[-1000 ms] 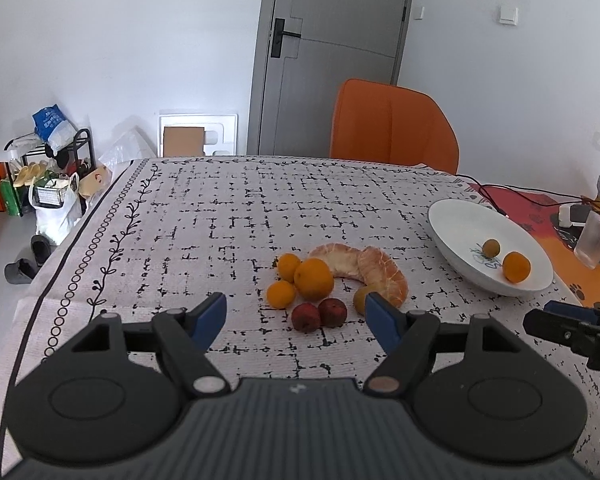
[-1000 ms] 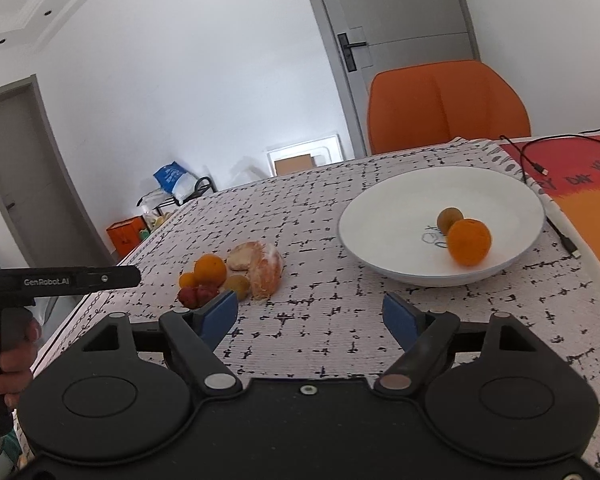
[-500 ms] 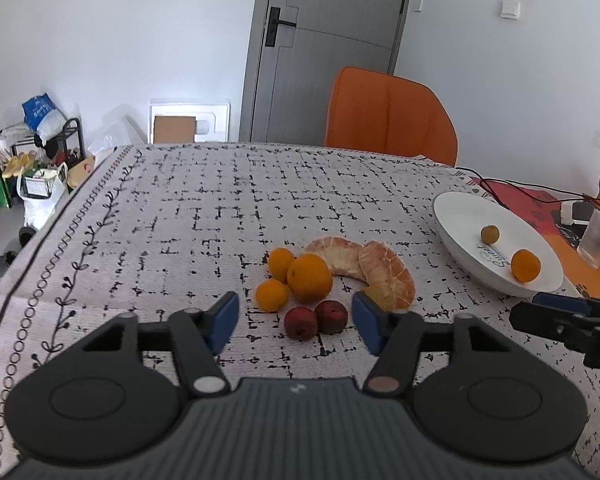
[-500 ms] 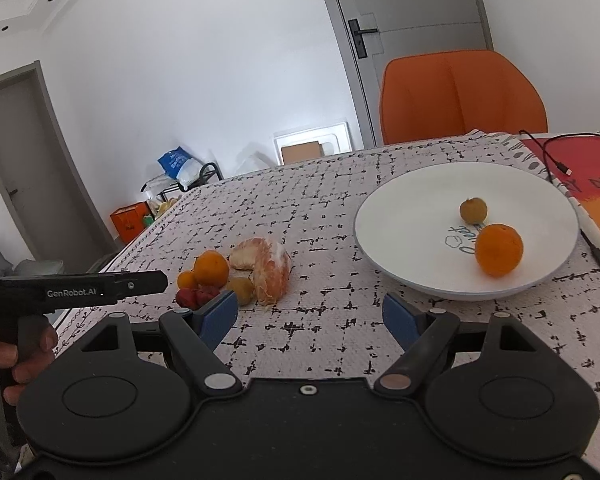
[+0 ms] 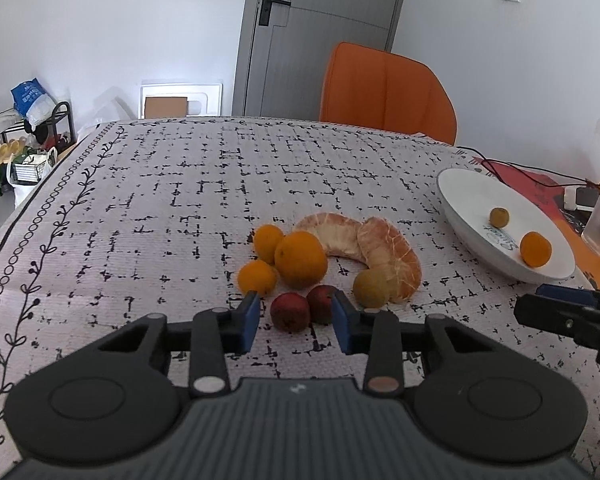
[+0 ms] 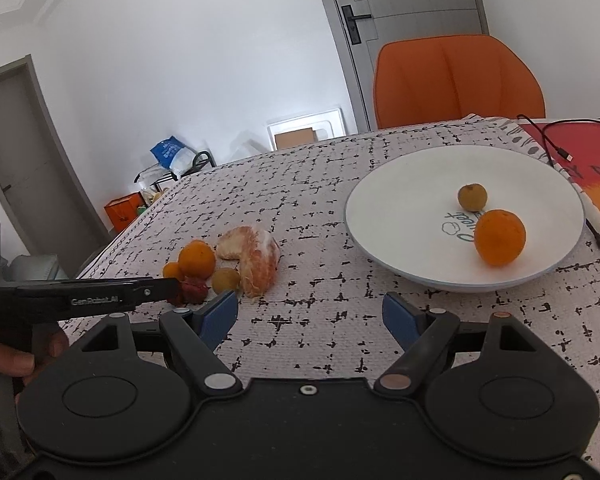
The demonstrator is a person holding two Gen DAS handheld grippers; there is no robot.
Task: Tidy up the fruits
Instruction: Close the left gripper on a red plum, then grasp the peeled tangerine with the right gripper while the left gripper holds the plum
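Left wrist view: left gripper (image 5: 296,322), lower and nearer than a second ago, is closing around two dark red round fruits (image 5: 290,312), pads probably not pressing yet; pickup starting.

Right wrist view: right gripper (image 6: 310,316) is hovering wide open, empty; white shallow ceramic bowl (image 6: 380,240) is holding one orange (image 6: 499,237) and a small brownish fruit (image 6: 472,197).

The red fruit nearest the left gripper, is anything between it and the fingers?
Nothing visible. The left gripper is closing, with the red fruit lying right between its fingers. A second red fruit crowds the other finger's tip.
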